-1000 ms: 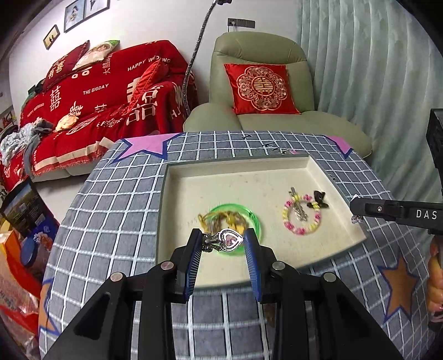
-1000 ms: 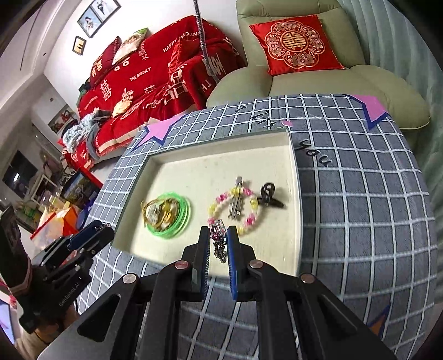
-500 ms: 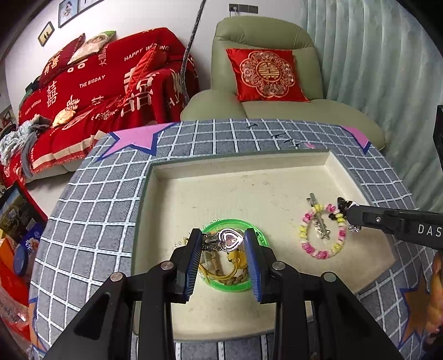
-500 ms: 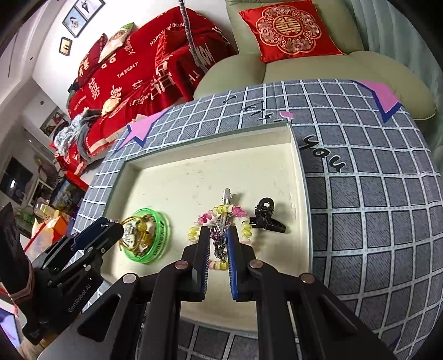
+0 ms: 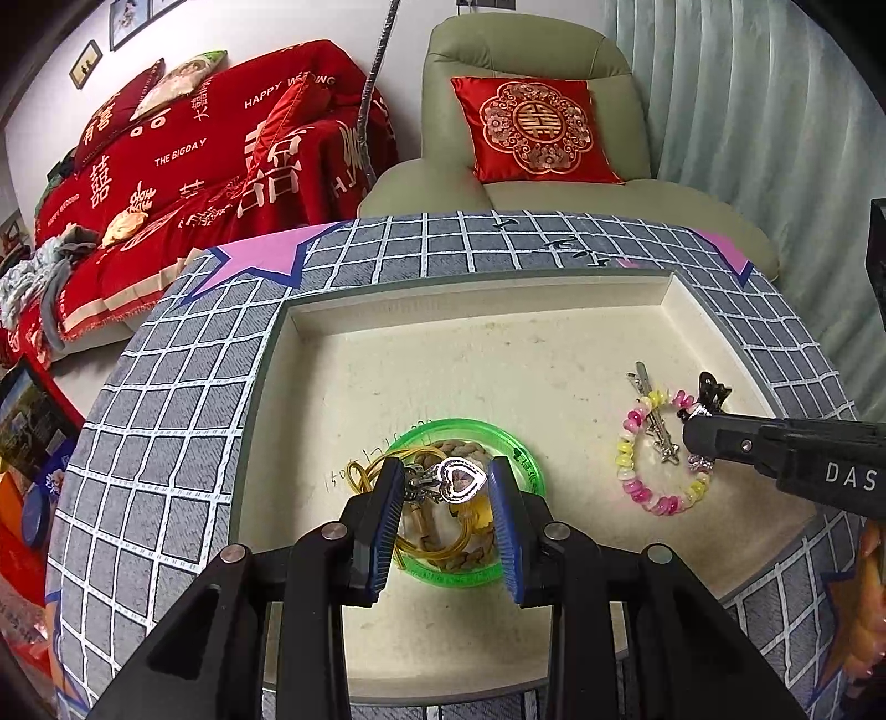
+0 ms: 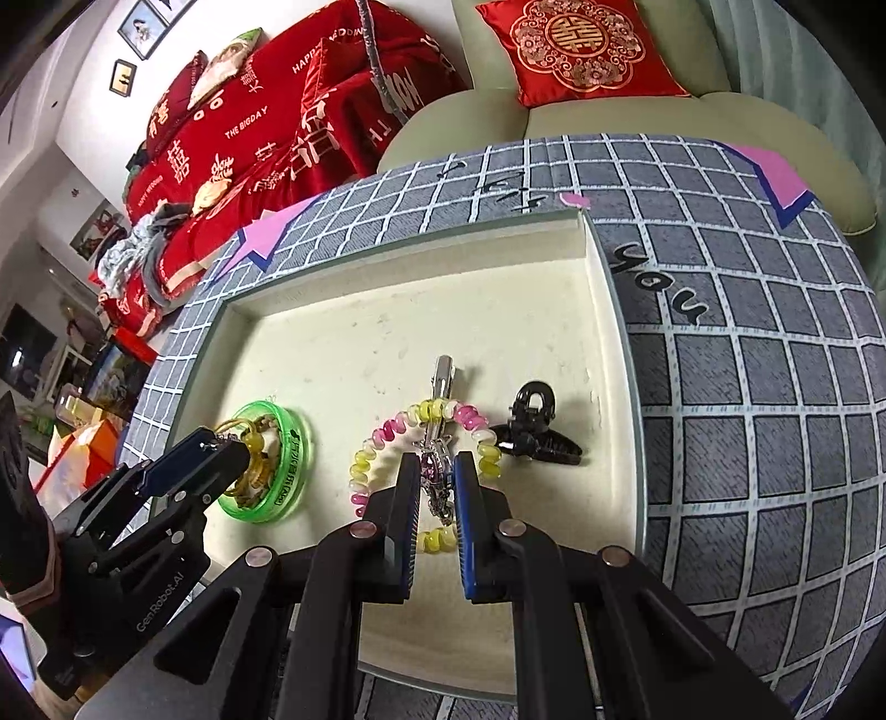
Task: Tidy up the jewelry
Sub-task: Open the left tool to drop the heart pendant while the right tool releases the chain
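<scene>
A cream tray [image 5: 498, 310] lies on the checked tablecloth. My left gripper [image 5: 443, 484] is shut on a silver heart pendant [image 5: 459, 481], held just above a green round dish [image 5: 515, 451] that holds yellow and braided bands. My right gripper [image 6: 434, 471] is shut on a small silver and purple charm [image 6: 434, 476], held over the pink and yellow coil bracelet [image 6: 365, 459]. A silver hair clip [image 6: 442, 376] lies across that bracelet. A black claw clip [image 6: 534, 432] rests just to its right. In the left wrist view the right gripper [image 5: 698, 437] comes in from the right over the bracelet [image 5: 637, 487].
The tray's raised rim [image 6: 609, 288] surrounds the work area. The grey checked cloth [image 6: 775, 387] covers a round table. Behind it stand a green armchair [image 5: 531, 50] with a red cushion and a sofa under a red throw [image 5: 221, 149]. Boxes and bags [image 5: 22, 443] lie on the floor at the left.
Both grippers have come forward and down over the tray, each keeping its piece. The left now hangs over the green dish, the right over the coil bracelet.
</scene>
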Demonstrator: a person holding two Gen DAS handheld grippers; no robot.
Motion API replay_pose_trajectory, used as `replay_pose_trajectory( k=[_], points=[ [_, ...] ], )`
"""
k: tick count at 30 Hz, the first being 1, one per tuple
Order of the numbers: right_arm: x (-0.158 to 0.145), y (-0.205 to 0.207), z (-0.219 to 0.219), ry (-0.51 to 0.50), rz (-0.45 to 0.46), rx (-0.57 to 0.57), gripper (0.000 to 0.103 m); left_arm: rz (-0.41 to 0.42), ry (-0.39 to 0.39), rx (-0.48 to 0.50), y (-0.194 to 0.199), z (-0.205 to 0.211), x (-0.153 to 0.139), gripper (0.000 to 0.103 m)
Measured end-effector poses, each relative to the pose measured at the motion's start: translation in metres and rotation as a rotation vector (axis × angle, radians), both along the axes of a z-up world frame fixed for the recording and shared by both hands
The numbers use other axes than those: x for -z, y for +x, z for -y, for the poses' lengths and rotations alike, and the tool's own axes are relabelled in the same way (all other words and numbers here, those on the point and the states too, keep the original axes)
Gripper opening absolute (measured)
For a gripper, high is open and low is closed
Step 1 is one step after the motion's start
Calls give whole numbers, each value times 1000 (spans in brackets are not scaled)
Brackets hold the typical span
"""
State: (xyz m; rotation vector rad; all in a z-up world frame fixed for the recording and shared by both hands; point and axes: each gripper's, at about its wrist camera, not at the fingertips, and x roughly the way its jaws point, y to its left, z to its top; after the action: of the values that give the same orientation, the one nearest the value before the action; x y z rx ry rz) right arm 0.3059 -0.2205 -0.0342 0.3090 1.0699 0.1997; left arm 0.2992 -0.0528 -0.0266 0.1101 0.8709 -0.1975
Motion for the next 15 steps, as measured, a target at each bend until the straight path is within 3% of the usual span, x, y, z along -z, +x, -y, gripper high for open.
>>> replay_pose_trajectory(
  k=[10,15],
  points=[
    [5,2,2,30,-24,10,15,4,28,-5,-2,3,3,42],
    [-2,-3,7,56,1,15,39,19,33,-9,-4,4,-2,42]
  ],
)
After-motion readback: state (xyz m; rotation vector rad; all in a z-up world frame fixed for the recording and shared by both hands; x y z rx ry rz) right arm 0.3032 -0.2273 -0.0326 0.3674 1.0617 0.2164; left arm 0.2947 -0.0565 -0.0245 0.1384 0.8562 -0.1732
